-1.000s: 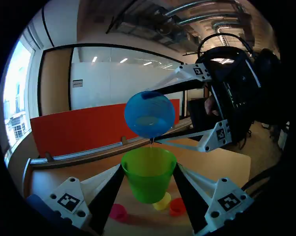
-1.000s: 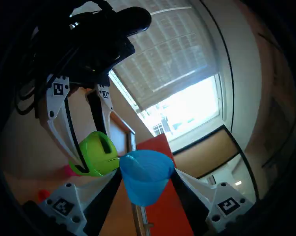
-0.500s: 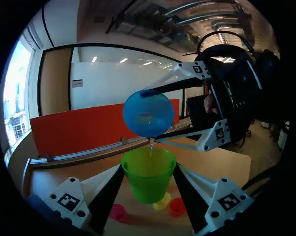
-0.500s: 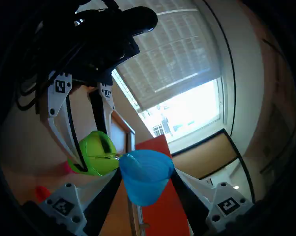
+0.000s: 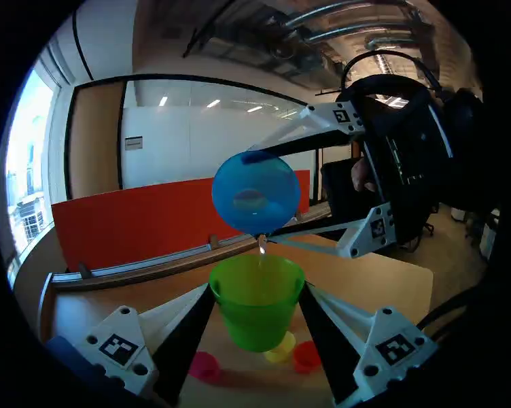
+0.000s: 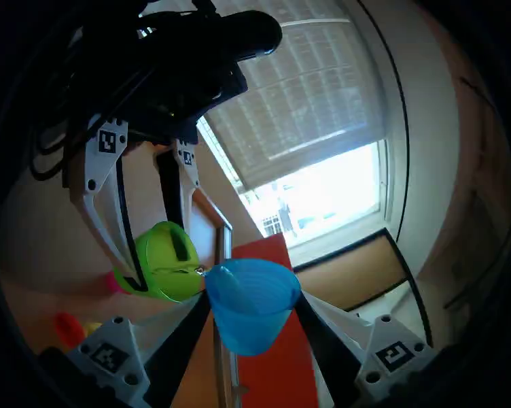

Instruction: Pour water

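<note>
Above the surface (image 5: pixel 378 279), your left tongs (image 5: pixel 257 292) clamp the green cup (image 5: pixel 257 313) upright between both fingers. Your right tongs (image 6: pixel 252 302) clamp the translucent blue cup (image 5: pixel 255 192), tipped over just above it, slightly further than a second ago. A thin water thread (image 5: pixel 261 246) falls into the green cup.
</note>
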Available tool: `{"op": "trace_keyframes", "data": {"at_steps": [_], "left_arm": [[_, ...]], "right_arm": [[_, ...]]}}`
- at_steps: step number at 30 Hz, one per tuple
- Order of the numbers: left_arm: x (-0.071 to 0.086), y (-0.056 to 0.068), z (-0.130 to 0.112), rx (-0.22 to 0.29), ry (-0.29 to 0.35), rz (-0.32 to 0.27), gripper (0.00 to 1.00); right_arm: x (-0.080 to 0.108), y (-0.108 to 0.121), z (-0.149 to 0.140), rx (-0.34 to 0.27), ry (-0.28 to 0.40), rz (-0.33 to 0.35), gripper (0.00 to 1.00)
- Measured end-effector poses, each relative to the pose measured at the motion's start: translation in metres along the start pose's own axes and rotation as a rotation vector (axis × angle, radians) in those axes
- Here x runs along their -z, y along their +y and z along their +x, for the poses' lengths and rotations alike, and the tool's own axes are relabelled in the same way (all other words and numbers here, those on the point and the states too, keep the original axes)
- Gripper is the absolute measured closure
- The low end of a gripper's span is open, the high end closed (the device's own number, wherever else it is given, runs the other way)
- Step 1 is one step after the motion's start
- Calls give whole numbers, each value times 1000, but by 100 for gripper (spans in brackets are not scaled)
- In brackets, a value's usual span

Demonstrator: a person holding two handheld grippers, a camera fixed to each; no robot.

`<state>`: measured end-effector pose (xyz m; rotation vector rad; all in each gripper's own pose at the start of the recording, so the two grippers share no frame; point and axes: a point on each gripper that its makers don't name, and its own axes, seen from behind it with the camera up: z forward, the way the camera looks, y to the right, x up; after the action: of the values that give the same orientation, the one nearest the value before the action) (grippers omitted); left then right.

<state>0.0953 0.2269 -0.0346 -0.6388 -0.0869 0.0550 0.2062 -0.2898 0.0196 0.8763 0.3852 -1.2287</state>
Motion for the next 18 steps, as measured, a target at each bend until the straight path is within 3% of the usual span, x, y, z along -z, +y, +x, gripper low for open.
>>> {"op": "trace_keyframes", "data": {"at_steps": [18], "left_arm": [[0,-1,-1,0,-2,1,15]], "right_arm": [[-3,1,0,24,1,-1,9]]}}
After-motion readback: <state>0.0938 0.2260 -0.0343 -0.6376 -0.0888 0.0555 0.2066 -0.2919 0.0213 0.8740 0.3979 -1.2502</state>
